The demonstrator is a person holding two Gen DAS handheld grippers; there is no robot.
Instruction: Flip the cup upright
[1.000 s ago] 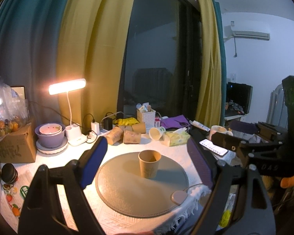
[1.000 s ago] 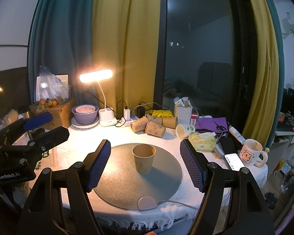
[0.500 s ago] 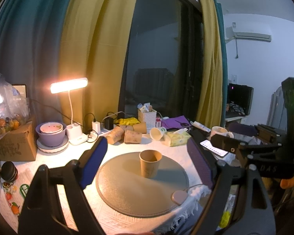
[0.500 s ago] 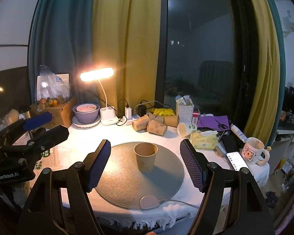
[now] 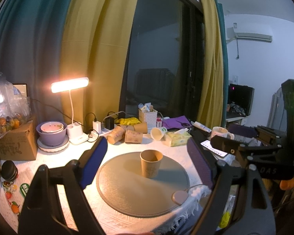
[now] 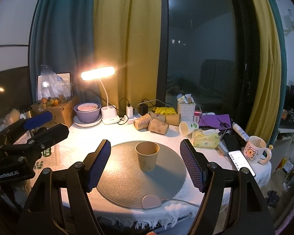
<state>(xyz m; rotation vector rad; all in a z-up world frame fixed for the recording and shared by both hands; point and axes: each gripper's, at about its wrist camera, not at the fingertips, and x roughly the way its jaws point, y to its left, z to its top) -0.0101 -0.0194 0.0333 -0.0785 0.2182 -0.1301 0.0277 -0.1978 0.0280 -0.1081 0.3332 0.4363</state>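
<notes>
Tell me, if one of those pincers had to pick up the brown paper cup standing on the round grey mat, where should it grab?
Probably across the middle of the brown paper cup, coming level from the near side. It stands upright, mouth up, alone on the round grey mat, and its tapered wall fits between the right gripper fingers, now wide open. The thin wall likely wants a gentle squeeze.
</notes>
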